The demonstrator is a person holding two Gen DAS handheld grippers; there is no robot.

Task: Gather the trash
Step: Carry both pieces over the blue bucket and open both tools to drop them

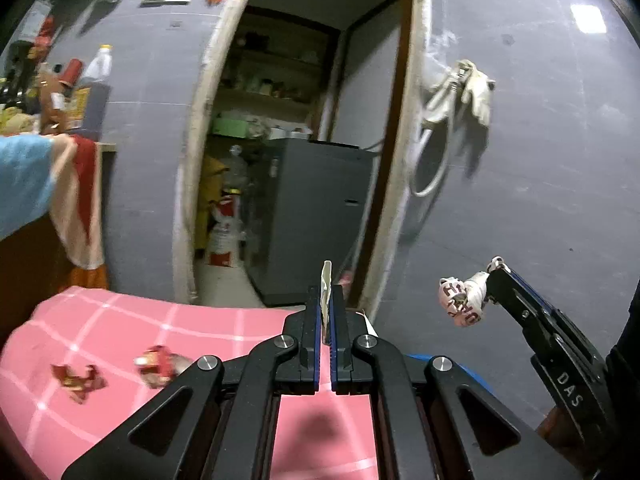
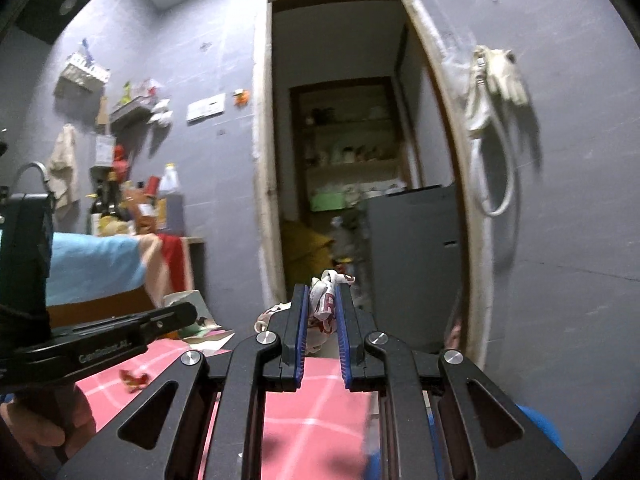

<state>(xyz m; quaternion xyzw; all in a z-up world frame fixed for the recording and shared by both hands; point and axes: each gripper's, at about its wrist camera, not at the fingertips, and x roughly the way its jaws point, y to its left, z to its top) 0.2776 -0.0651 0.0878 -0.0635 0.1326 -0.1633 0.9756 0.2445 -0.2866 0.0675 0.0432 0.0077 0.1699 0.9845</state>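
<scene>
My left gripper (image 1: 328, 294) is shut on a thin white paper scrap (image 1: 327, 280) that sticks up between its blue pads, held above a pink checked cloth (image 1: 120, 320). My right gripper (image 2: 324, 292) is shut on a crumpled white wrapper with red letters (image 2: 326, 300); in the left wrist view that wrapper (image 1: 460, 298) hangs at the right gripper's (image 1: 490, 276) tip, to the right. Two red crumpled wrappers (image 1: 78, 380) (image 1: 158, 364) lie on the pink cloth at the left; one red wrapper (image 2: 134, 380) shows in the right wrist view.
Ahead is an open doorway (image 1: 304, 120) into a storeroom with a grey cabinet (image 1: 316, 216) and shelves. A counter with bottles (image 1: 96, 80) and a blue towel (image 1: 24, 180) stands at the left. White cloths and a hose (image 1: 460, 92) hang on the wall. Something blue (image 2: 536, 424) sits low right.
</scene>
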